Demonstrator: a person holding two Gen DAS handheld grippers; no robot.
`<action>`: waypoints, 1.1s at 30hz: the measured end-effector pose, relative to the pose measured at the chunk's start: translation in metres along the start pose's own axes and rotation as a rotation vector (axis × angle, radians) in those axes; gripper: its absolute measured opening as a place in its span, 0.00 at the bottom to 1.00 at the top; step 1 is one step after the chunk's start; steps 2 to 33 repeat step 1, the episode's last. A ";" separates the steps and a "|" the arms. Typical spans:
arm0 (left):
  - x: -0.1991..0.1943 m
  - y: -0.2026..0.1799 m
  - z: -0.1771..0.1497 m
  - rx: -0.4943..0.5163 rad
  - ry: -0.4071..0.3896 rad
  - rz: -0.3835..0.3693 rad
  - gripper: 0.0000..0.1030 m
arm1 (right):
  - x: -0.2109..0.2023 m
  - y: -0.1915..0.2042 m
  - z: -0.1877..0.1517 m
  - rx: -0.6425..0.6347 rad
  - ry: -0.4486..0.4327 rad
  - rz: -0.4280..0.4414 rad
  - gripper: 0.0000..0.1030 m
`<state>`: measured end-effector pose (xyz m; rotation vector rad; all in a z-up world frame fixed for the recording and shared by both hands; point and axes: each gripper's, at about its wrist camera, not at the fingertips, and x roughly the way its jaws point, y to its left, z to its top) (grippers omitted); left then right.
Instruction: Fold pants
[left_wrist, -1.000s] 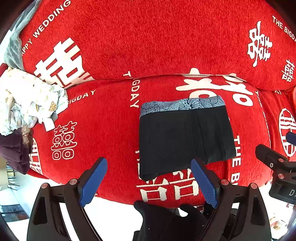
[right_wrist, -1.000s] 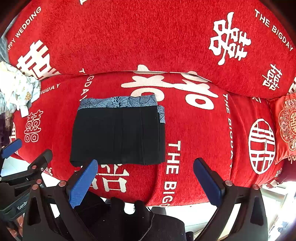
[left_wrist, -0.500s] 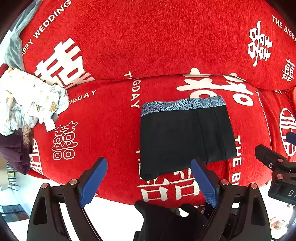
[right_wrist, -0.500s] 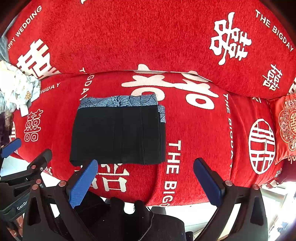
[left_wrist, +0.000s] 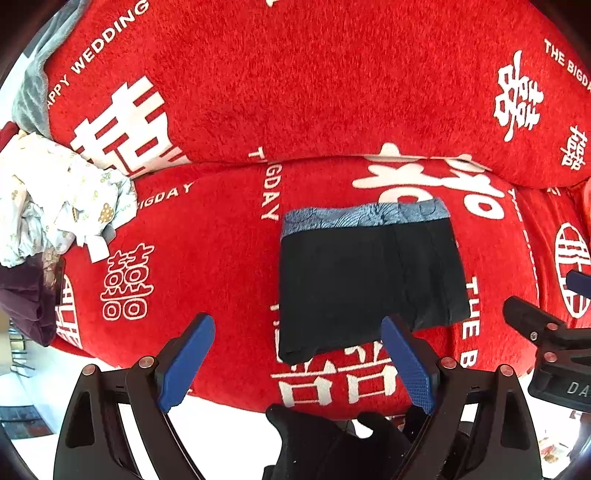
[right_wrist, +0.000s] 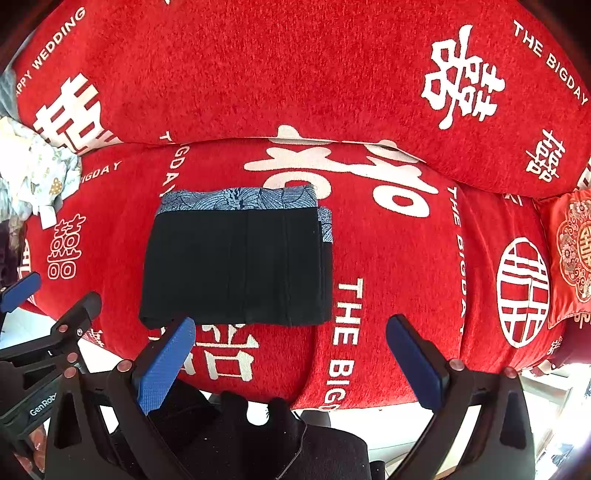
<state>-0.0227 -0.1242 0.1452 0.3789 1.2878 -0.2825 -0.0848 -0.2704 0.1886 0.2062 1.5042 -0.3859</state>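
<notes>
Now, pants (left_wrist: 365, 280): lay folded into a flat black rectangle on the red sofa seat (left_wrist: 207, 266), patterned waistband toward the backrest.
Left gripper (left_wrist: 295, 363): jaws spread wide, holding nothing, just short of the pants' near edge.
Right gripper (right_wrist: 291, 363): likewise spread and empty.
Side pile: crumpled pale clothes (left_wrist: 55, 206) at the seat's left end.

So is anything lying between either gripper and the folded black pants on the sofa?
Nothing visible. The black pants lie on bare red sofa cover, right ahead of the left gripper and right gripper, both with open jaws. The crumpled white garment sits well aside.
</notes>
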 end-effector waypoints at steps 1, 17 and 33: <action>0.000 0.000 0.001 0.002 0.000 -0.002 0.90 | 0.000 0.000 -0.001 0.000 0.000 0.000 1.00; 0.000 0.000 0.001 0.002 0.000 -0.002 0.90 | 0.000 0.000 -0.001 0.000 0.000 0.000 1.00; 0.000 0.000 0.001 0.002 0.000 -0.002 0.90 | 0.000 0.000 -0.001 0.000 0.000 0.000 1.00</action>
